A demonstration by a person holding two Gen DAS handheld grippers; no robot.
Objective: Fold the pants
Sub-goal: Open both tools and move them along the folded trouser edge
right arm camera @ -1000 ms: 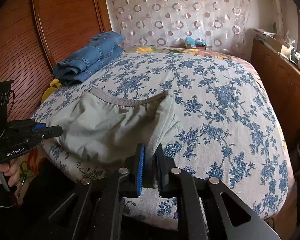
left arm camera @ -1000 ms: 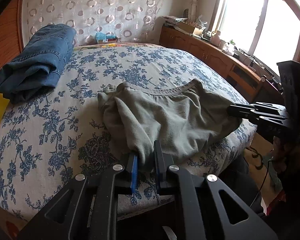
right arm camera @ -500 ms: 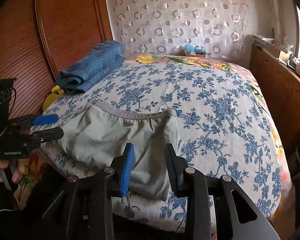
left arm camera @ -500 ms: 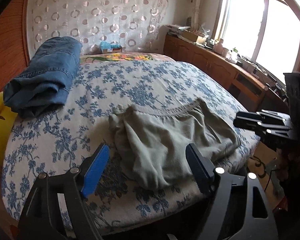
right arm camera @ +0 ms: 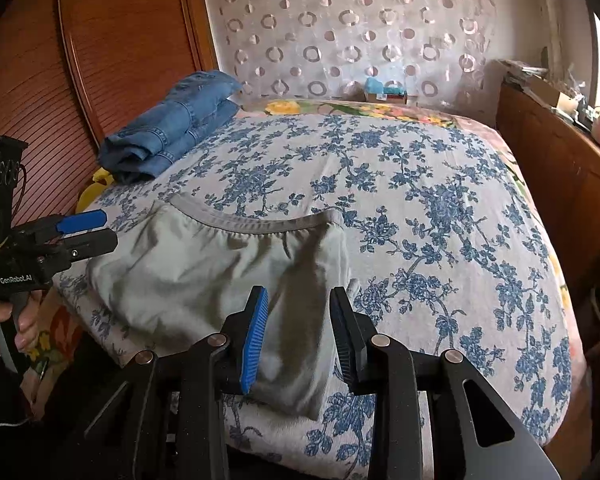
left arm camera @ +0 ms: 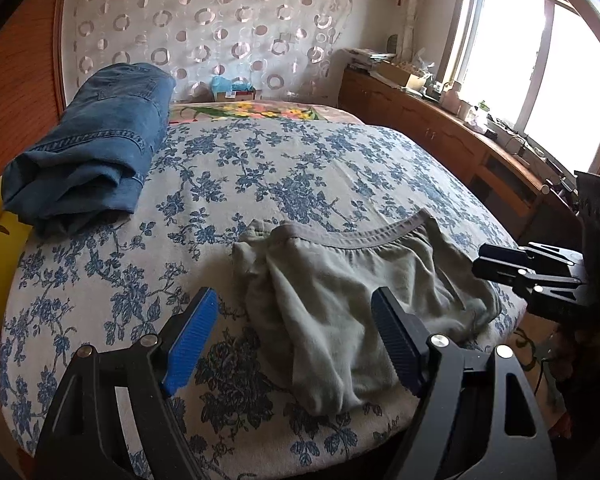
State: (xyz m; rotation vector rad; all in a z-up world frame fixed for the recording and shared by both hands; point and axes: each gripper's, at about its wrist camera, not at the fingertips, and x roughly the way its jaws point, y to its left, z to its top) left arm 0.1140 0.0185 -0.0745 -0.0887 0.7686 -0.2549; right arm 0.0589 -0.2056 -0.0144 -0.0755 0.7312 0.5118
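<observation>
Grey-green pants [left arm camera: 352, 300] are seen folded into a compact bundle at the bed's [left arm camera: 300, 168] near edge, so little seems left. Nothing is held by the left gripper [left arm camera: 296, 340] or right gripper [right arm camera: 298, 328], both spread apart. Folded jeans [left arm camera: 96, 140] lie well apart.

Blue-floral bedspread [left arm camera: 300, 168], circle-patterned curtain wall [left arm camera: 220, 32], bright window [left arm camera: 540, 72], wooden sideboard [left arm camera: 440, 136], reddish headboard [right arm camera: 120, 40]

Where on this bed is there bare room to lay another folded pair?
The widest bare stretch of bedspread lies right of the grey pants toward the wooden cabinet. Another lies between them and the folded jeans. The near edge is crowded.
</observation>
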